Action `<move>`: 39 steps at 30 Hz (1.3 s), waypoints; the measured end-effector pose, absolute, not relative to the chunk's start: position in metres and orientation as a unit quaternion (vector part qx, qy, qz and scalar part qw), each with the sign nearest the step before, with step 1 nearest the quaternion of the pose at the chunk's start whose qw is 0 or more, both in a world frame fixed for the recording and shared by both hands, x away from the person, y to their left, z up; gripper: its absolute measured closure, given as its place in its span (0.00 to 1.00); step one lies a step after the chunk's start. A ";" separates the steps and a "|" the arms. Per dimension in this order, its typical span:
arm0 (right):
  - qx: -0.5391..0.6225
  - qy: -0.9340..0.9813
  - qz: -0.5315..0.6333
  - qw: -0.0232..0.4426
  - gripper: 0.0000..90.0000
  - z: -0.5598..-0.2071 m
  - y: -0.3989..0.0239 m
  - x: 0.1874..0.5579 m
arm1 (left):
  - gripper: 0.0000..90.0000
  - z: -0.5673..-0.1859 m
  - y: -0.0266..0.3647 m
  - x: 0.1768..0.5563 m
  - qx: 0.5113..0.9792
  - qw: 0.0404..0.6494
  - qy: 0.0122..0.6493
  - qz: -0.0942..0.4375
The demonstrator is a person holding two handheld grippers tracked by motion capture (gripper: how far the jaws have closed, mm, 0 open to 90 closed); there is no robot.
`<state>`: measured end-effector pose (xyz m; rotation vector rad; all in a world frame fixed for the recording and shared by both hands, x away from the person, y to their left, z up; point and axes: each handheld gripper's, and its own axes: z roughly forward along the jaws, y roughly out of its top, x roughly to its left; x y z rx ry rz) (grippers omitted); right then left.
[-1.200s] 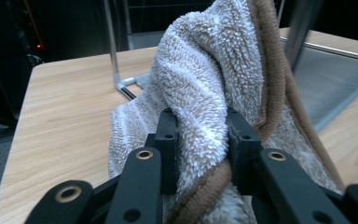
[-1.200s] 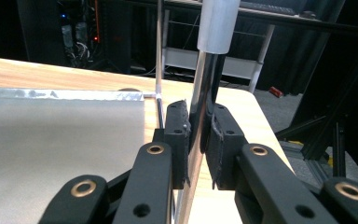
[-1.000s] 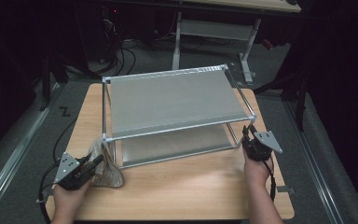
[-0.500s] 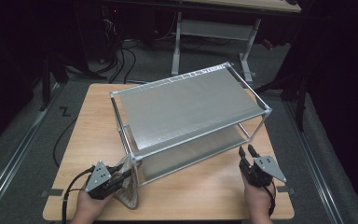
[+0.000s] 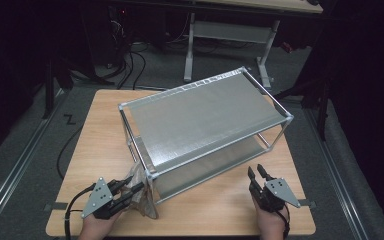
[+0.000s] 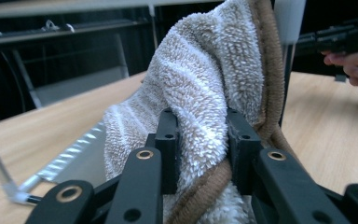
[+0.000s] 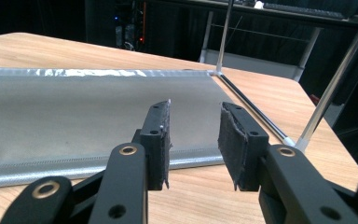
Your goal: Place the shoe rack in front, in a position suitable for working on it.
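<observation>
A two-tier metal rack [image 5: 200, 120] with grey fabric shelves stands turned at an angle on the wooden table [image 5: 220, 210]. A fluffy beige-and-white towel [image 5: 144, 195] with a brown edge hangs by the rack's near left corner post. My left gripper [image 5: 135, 187] is shut on the towel [image 6: 200, 84], its pads [image 6: 168, 135] pressing into a thick fold. My right gripper [image 5: 256, 172] hovers off the rack's near right side; its jaws have just been opening, and nothing is between them. The right gripper [image 7: 193, 140] faces the lower shelf [image 7: 74, 112].
A thin corner post [image 7: 335, 79] of the rack rises just right of my right gripper. The person's other hand [image 6: 349, 63] shows beyond the towel. Bare tabletop lies along the front edge. Behind the table stand a desk frame [image 5: 230, 35] and floor cables [image 5: 130, 55].
The rack has swung round, its near left corner coming toward the front edge. My left gripper moved right with the towel. My right gripper drew back from the rack's right post.
</observation>
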<state>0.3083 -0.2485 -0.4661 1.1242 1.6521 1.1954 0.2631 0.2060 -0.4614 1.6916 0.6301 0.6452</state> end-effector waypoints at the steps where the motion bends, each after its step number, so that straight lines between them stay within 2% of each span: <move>1: 0.444 0.652 0.472 0.394 0.71 -0.466 -0.249 0.308 | 0.79 -0.464 0.204 0.264 0.727 0.569 0.269 0.274; 13: 0.444 0.649 0.477 0.393 0.71 -0.466 -0.250 0.307 | 0.78 -0.493 0.179 0.277 0.796 0.475 0.277 0.252; 17: 0.443 0.649 0.478 0.393 0.71 -0.465 -0.251 0.307 | 0.78 -0.490 0.182 0.276 0.786 0.489 0.284 0.252; 25: 0.443 0.649 0.477 0.393 0.71 -0.466 -0.250 0.307 | 0.78 -0.462 0.204 0.261 0.723 0.554 0.273 0.309; 30: 0.444 0.649 0.475 0.394 0.71 -0.466 -0.249 0.307 | 0.78 -0.456 0.223 0.255 0.698 0.585 0.256 0.323; 35: 0.443 0.650 0.478 0.391 0.71 -0.466 -0.248 0.308 | 0.77 -0.458 0.222 0.252 0.697 0.593 0.246 0.319; 39: 0.441 0.651 0.480 0.390 0.71 -0.466 -0.246 0.310 | 0.77 -0.464 0.212 0.251 0.720 0.578 0.233 0.306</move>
